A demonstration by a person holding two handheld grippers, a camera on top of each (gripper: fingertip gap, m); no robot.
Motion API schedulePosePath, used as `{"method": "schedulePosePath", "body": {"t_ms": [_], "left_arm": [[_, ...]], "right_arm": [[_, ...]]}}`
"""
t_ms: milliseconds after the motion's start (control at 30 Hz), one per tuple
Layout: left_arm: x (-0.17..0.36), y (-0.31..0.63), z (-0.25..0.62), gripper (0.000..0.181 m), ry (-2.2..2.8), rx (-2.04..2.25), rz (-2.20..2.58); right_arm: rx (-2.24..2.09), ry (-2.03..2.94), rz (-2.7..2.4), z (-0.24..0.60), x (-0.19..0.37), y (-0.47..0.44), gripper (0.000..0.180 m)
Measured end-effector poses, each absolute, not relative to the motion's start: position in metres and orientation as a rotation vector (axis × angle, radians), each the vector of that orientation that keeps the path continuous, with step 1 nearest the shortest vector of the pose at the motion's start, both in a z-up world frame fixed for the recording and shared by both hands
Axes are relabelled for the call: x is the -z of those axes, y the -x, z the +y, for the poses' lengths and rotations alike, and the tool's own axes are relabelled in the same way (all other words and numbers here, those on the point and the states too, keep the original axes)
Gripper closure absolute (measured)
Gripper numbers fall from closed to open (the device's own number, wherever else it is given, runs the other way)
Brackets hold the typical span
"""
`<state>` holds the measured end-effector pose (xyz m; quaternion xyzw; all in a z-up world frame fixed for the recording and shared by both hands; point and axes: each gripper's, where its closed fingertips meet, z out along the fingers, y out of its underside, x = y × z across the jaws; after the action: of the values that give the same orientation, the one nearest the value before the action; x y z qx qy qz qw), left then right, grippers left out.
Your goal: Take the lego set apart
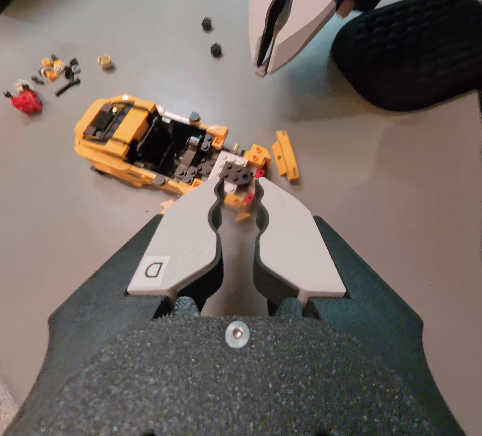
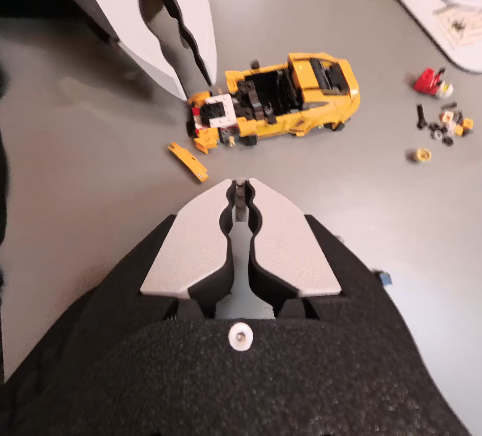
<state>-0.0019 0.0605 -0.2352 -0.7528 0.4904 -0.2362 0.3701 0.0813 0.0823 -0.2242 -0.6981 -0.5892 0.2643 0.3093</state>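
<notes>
Yellow bricks make up the lego car [image 1: 146, 141], which lies half stripped on the grey surface [image 1: 365, 214], its cabin open and black inside, its broken end showing white, dark grey and red plates. In the left wrist view, the left gripper [image 1: 238, 183] is at that broken end with its jaws parted a moderate way, the fingertips either side of the exposed dark plates; whether they touch the bricks cannot be told, and nothing is clamped between them. A loose yellow panel [image 1: 285, 156] lies just right of the car.

The right gripper [image 2: 241, 182] is held apart from the car, nearer the camera in its own view, its jaws closed on a narrow dark grey studded plate [image 2: 240, 201] that runs lengthwise between the fingers.

Far left in the left wrist view lie a cluster of small removed parts [image 1: 56, 70], a red piece [image 1: 26, 101], a gold wheel hub [image 1: 105, 61] and two small black pieces [image 1: 216, 49]. A black cushioned object [image 1: 412, 50] sits at far right.
</notes>
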Motion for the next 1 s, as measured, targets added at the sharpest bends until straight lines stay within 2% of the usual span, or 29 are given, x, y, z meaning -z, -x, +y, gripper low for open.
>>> {"method": "schedulePosePath", "body": {"t_ms": [100, 433, 733, 867, 1000], "left_arm": [[0.218, -0.012, 0.047, 0.161, 1.835, 0.709, 1.285], [0.194, -0.037, 0.013, 0.163, 1.911, 1.467, 1.003], [0.192, -0.035, 0.005, 0.177, 1.962, 1.71, 0.886], [0.191, -0.022, 0.006, 0.177, 1.996, 1.638, 0.902], [0.213, 0.041, 0.028, 0.177, 2.16, 1.077, 0.952]], "right_arm": [[-0.731, 1.679, -1.579, 0.063, 0.213, -0.064, 0.173], [-0.608, 1.257, -1.706, 0.019, 0.198, -0.028, 0.173], [-0.598, 1.131, -1.696, 0.01, 0.191, -0.025, 0.173], [-0.618, 1.134, -1.665, 0.012, 0.191, -0.024, 0.172], [-0.642, 1.266, -1.607, 0.029, 0.198, -0.032, 0.165]]}}
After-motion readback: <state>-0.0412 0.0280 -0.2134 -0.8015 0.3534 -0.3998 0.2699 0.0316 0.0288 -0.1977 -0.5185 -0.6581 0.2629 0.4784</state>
